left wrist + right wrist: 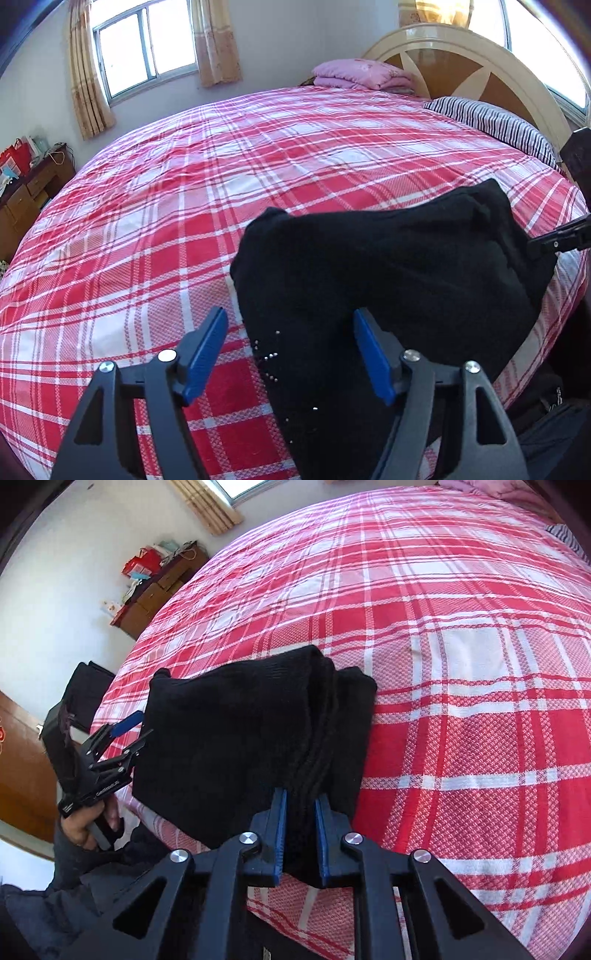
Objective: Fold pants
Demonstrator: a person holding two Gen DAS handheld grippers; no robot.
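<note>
The black pants lie folded in a thick bundle on the red plaid bed, near its front edge. My left gripper is open, its blue pads on either side of the near end of the pants, which carries small shiny studs. My right gripper is shut on the stacked edges of the pants. The right gripper's tip shows at the right in the left wrist view. The left gripper shows at the left in the right wrist view, open at the bundle's edge.
A striped pillow and a folded pink blanket lie by the round headboard. A wooden cabinet with boxes stands against the far wall. The bed stretches wide beyond the pants.
</note>
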